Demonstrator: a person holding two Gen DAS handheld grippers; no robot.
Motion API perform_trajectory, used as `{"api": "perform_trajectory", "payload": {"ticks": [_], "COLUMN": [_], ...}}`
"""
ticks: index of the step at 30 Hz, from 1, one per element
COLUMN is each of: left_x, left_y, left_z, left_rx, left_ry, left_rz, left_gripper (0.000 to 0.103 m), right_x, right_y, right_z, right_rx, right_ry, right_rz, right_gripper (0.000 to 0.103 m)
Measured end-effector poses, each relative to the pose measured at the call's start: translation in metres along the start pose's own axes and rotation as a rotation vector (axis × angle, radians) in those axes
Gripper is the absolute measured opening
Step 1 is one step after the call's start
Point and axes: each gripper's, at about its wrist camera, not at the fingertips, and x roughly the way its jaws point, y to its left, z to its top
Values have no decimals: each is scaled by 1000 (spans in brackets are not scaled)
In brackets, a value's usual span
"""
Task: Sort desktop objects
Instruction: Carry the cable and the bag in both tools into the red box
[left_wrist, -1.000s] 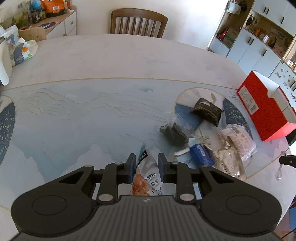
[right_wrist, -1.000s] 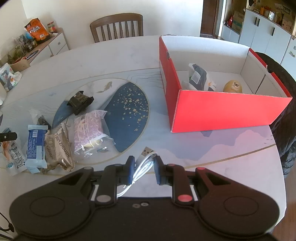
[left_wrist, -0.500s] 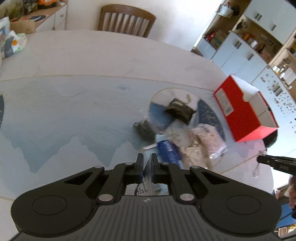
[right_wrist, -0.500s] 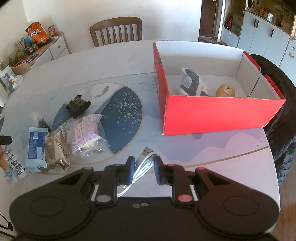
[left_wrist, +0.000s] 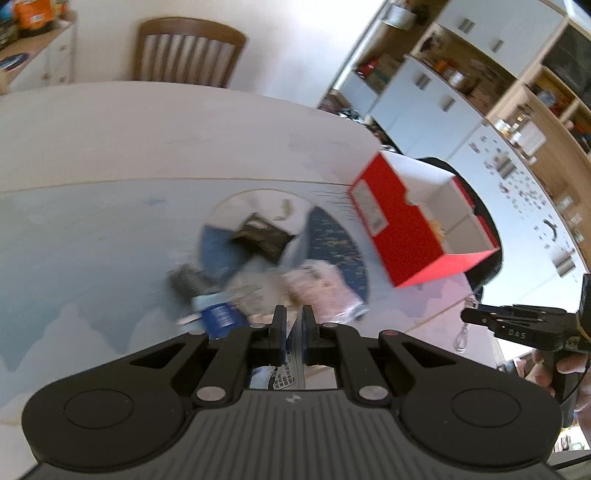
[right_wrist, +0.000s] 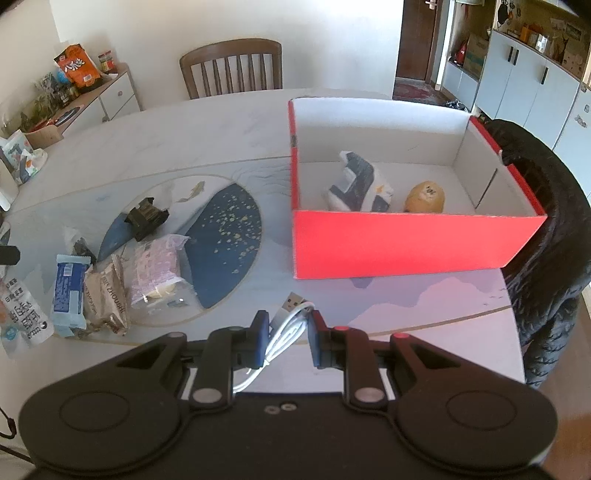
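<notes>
Two items already in red box (right_wrist: 413, 247) at right; five snack packets (right_wrist: 110, 288) left on counter (right_wrist: 184, 147). Left tool (left_wrist: 291, 325) clamping a white packet (left_wrist: 286, 373); right tool (right_wrist: 286, 325) gripping white USB cable (right_wrist: 284, 325).

A: What does the left gripper (left_wrist: 291, 332) look like?
B: Matt black, ribbed housing, two round discs, silver screws, one red dot, blue pads on the fingers (left_wrist: 277, 326).
A: And the right gripper (right_wrist: 286, 334)?
B: Same black build, blue-padded fingers (right_wrist: 260, 334), two red dots, silver screws, smooth body.
</notes>
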Motion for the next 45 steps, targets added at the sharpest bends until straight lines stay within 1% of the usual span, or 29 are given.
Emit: {"api": "perform_trajectory", "payload": {"ticks": [9, 16, 21, 26, 30, 35, 40, 43, 45], "left_x": [35, 60, 69, 77, 90, 111, 143, 165, 180], "left_y": [-66, -124, -170, -214, -243, -268, -280, -287, -288], "left_z": [27, 48, 65, 85, 100, 114, 128, 133, 137], "left_rx": [95, 169, 219, 273, 300, 320, 308, 325, 319], "left_ry": [4, 5, -19, -68, -100, -125, -108, -97, -79], "left_rz": [-84, -141, -183, -210, -206, -185, -165, -142, -131], "left_gripper": [6, 6, 6, 6, 6, 6, 6, 6, 6], "right_x": [-8, -11, -16, -21, -21, -15, -6, 8, 22], "right_y": [-36, -70, -92, -113, -128, -145, -156, -163, -167], "right_z": [9, 24, 40, 54, 66, 82, 100, 112, 117], "right_rx": [-38, -77, -110, -132, -144, -132, -134, -126, -132], "right_ry": [-11, -34, -61, -98, -121, -133, -148, -131, -110], "right_rz": [-37, -56, -58, -66, -76, -67, -69, -65, -65], "right_gripper": [21, 21, 21, 21, 21, 21, 21, 21, 21]}}
